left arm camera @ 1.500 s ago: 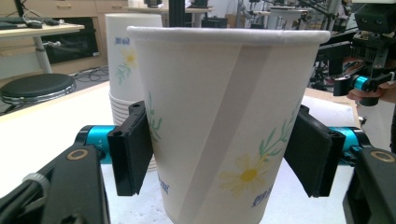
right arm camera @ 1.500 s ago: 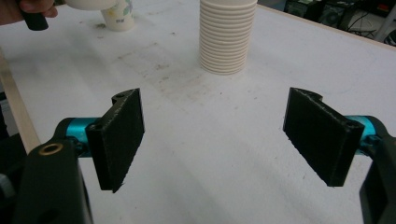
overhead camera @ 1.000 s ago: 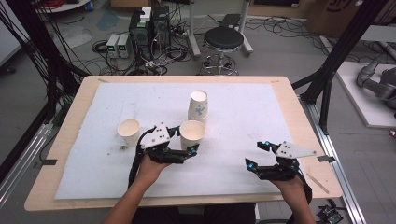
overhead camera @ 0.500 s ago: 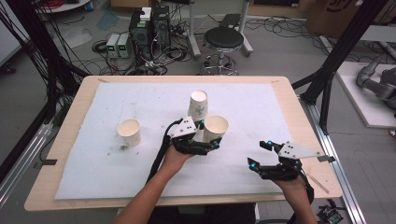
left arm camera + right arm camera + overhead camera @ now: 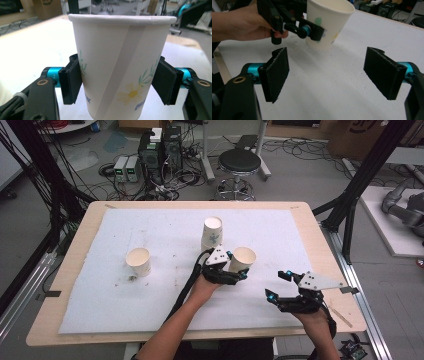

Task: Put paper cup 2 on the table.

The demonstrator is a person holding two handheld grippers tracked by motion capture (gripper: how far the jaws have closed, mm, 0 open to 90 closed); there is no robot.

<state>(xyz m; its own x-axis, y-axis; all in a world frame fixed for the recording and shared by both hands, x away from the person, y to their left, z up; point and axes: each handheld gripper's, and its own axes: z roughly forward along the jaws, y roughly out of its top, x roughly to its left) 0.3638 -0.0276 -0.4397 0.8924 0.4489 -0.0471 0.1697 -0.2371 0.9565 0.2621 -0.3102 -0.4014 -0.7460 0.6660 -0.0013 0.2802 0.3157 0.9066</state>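
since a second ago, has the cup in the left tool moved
Yes. The held cup has been carried rightward across the table, from near the standing cup on the left to just right of the upside-down cup.

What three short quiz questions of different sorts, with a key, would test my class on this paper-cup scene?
1. How many paper cups stand or are held over the white mat?
2. True or false: the right gripper holds a cup.
3. Which gripper clamps the daisy-printed cup: A left, B right?

Key:
1. Three.
2. False; its jaws are open with nothing between them.
3. A, the left gripper.
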